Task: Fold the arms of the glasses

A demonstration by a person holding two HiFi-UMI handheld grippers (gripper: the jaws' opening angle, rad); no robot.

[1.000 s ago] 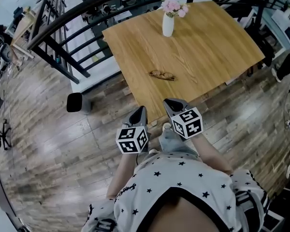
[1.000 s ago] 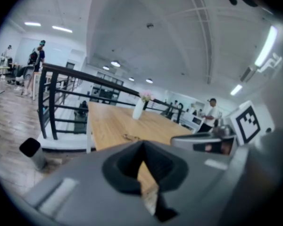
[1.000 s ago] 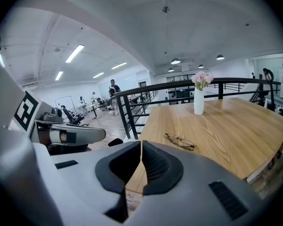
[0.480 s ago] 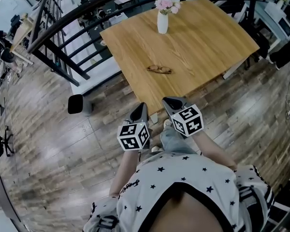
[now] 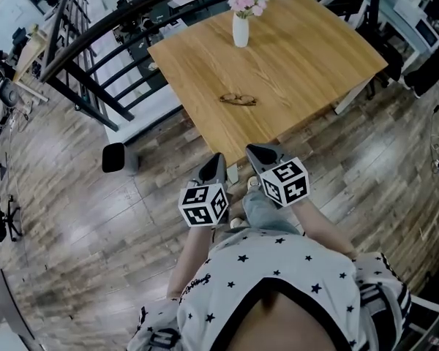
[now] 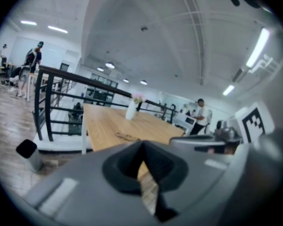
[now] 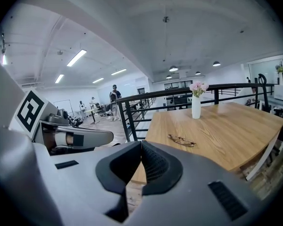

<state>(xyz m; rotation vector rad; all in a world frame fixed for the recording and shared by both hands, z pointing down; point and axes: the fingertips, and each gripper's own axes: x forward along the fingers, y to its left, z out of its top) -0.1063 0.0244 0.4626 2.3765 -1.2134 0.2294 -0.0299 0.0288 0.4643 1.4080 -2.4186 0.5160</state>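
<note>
Glasses (image 5: 238, 99) lie mid-bench (image 5: 307, 57) toward near corner, arms open or folded too small to tell; left tool (image 5: 213, 165) and right tool (image 5: 261, 153) clenched empty, short of that corner.

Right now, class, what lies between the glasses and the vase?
Nothing: only bare tabletop runs from the glasses to the vase, plain in the head view.

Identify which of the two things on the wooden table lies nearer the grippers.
The glasses, lying flat; the white vase of pink flowers stands upright beyond them, by the far edge.
</note>
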